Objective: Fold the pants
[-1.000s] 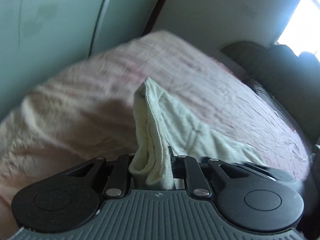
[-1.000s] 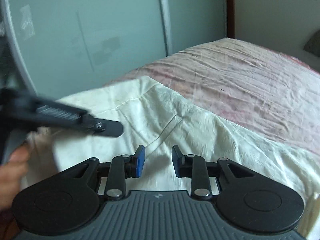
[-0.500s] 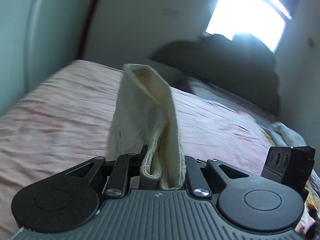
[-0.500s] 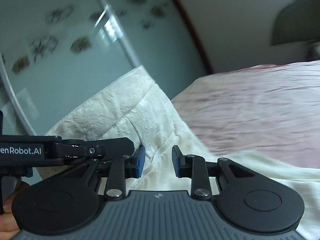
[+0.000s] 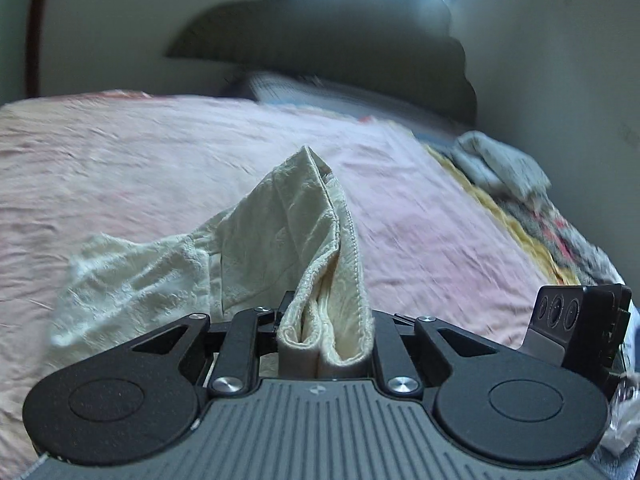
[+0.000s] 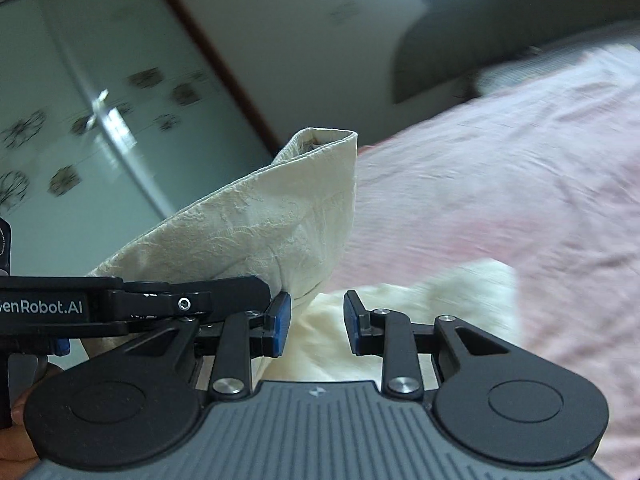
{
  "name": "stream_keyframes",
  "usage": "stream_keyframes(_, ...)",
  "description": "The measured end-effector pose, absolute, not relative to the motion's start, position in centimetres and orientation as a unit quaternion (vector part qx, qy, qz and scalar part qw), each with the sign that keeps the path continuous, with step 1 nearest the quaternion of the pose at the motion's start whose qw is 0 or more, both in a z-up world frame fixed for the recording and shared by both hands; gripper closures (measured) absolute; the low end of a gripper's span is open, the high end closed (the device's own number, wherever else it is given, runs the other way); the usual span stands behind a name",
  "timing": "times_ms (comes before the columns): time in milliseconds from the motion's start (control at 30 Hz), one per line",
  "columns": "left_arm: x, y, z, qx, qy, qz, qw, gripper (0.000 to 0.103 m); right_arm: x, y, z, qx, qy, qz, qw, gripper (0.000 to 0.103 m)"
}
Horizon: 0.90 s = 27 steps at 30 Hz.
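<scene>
Cream textured pants [image 5: 280,240] lie partly on a pink bedsheet [image 5: 160,152]. My left gripper [image 5: 326,332] is shut on a bunched fold of the pants and lifts it above the bed; the rest trails down to the left. In the right wrist view the raised fold of the pants [image 6: 260,220] stands up at centre left, held by the left gripper [image 6: 256,300] at the left edge. My right gripper [image 6: 316,324] is open and empty, just right of that fold, above more of the cream cloth.
A dark headboard [image 5: 340,40] and pillows stand at the far end of the bed. A patterned blanket [image 5: 540,220] and a grey cloth lie along the bed's right side. A glass wardrobe door [image 6: 80,120] is to the left.
My left gripper has carried the pants fold across the bed and turned toward the headboard. My right gripper has stayed open and swung with it, staying beside the fold.
</scene>
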<state>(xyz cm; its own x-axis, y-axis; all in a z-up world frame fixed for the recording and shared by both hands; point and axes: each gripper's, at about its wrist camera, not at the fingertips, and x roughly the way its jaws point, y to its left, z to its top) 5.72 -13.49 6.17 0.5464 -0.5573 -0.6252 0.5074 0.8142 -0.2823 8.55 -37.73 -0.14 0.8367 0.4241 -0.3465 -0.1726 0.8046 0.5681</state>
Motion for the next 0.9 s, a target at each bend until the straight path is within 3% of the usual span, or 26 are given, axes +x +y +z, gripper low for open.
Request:
stream_keyframes(400,5.9,-17.7,2.0,0.002,0.396,-0.324,0.859,0.087,7.0,-42.9,-5.1,0.333,0.261,0.103,0.900,0.075)
stream_keyframes(600,6.5,-19.2,-0.3,0.005,0.416,-0.344,0.842,0.070,3.3,-47.1,-4.5,0.334,0.236,0.013,0.913,0.067)
stream_keyframes(733,6.3,-18.9,0.7,-0.032,0.405,-0.370,0.836,0.050,1.0,-49.0,-3.7,0.322,0.224,-0.052,0.918,0.065)
stream_keyframes(900,6.9,-16.1,3.4,-0.087,0.379,-0.374,0.842,0.041,0.6,-47.7,-2.0,0.305,0.201,-0.040,0.930,0.065)
